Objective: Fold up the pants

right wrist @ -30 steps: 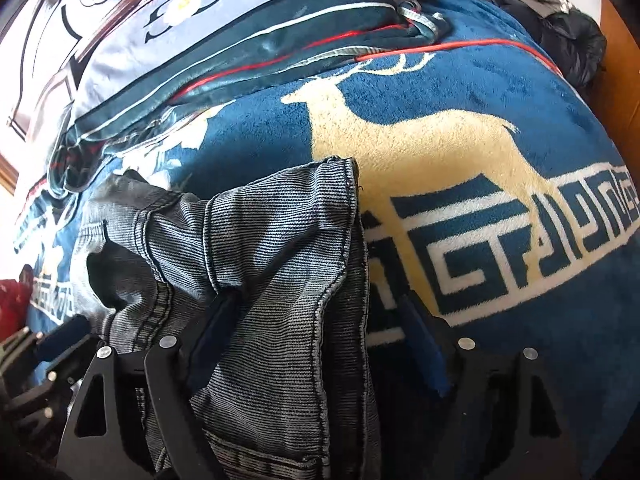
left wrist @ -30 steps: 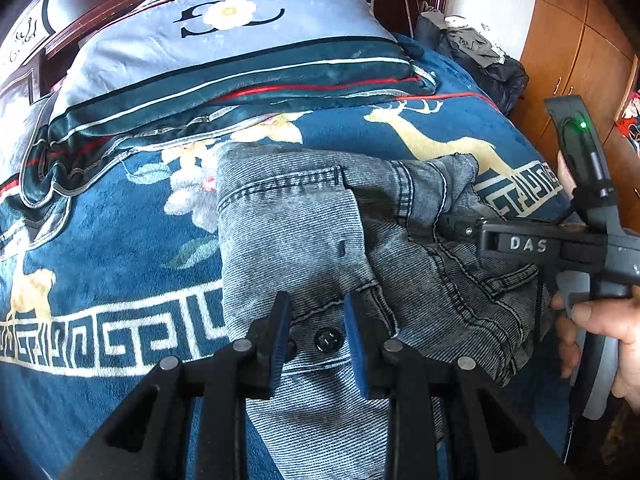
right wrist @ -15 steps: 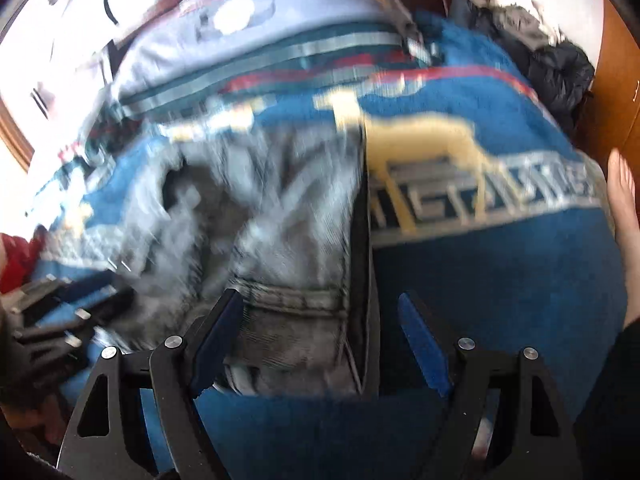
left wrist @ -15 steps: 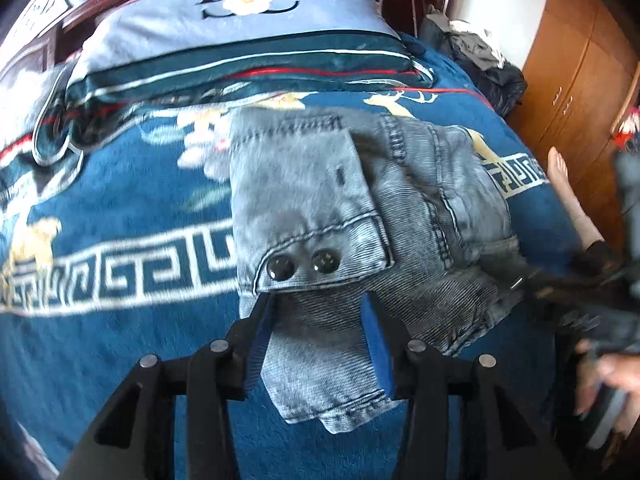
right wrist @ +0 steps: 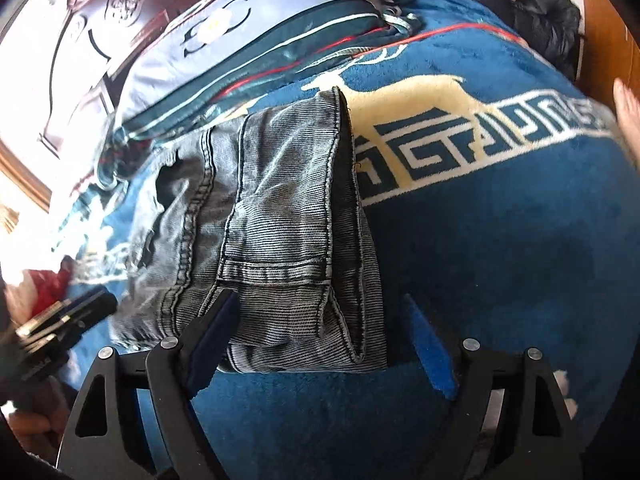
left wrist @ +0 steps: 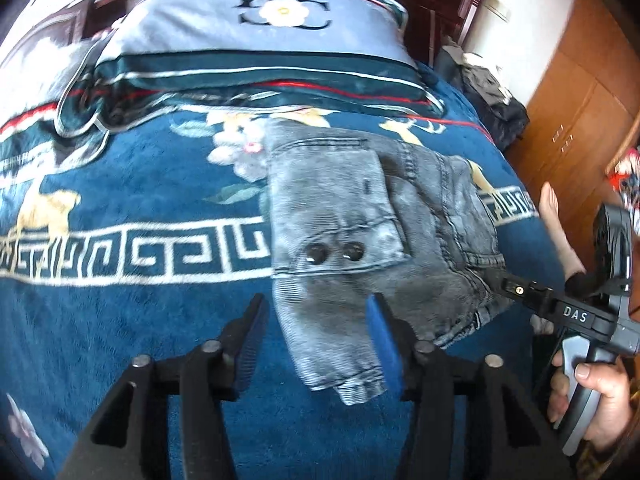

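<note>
1. The pants (left wrist: 376,236), grey denim, lie in a folded bundle on the blue patterned blanket (left wrist: 132,320) of the bed, below the pillow (left wrist: 260,40). Two dark buttons (left wrist: 332,254) face up on the top layer.
2. The left tongs (left wrist: 320,344) have just been opening; they stand moderately wide, hold nothing, and the loose lower hem of the bundle shows between them, untouched.
3. The right tongs (right wrist: 324,344) stand wide and empty at the near edge of the bundle.
4. Judgement: the fold appears set down and released. The bundle is uneven; one cuff (left wrist: 352,384) hangs out below the rest.
5. Recommendation: draw both tongs clear without snagging denim. Should tidying follow, pinch that stray cuff only and tuck it onto the stack; hold the right edge steady so the layers do not slide.
</note>
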A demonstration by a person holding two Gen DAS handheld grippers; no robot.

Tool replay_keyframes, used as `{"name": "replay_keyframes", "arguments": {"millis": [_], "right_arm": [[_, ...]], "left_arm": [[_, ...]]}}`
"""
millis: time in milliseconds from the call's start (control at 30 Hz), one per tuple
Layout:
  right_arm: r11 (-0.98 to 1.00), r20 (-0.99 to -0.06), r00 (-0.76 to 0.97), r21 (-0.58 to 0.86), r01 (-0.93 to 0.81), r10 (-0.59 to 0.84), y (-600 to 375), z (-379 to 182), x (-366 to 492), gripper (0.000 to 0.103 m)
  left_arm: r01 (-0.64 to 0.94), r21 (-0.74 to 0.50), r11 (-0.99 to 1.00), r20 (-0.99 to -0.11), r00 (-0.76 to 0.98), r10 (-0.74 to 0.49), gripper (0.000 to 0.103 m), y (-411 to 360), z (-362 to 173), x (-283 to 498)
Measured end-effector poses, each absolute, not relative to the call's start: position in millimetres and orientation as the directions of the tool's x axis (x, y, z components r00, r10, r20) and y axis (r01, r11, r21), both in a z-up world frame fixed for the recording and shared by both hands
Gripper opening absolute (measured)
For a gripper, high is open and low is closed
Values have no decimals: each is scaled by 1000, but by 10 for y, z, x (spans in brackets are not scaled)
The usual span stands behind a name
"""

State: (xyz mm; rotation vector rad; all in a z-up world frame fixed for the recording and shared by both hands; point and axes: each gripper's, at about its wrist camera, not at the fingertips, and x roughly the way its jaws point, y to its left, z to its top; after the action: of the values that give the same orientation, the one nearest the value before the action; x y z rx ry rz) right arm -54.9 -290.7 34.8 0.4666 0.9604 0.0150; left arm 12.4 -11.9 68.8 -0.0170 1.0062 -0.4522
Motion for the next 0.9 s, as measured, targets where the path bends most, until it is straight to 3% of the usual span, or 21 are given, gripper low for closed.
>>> {"name": "replay_keyframes", "arguments": {"millis": [100, 133, 900], "right_arm": [[879, -767, 591, 436, 194, 250, -2970, 351, -529, 83], [874, -764, 593, 445, 196, 256, -2986, 350, -525, 83], [798, -710, 619, 563, 213, 336, -3141, 185, -475, 87]], "left_arm": [[302, -287, 909, -806, 436, -399, 89, -16, 678, 234], [290, -302, 908, -801, 439, -407, 93, -3, 678, 259], [284, -323, 903, -840, 353, -411, 99, -236, 405, 689]]}}
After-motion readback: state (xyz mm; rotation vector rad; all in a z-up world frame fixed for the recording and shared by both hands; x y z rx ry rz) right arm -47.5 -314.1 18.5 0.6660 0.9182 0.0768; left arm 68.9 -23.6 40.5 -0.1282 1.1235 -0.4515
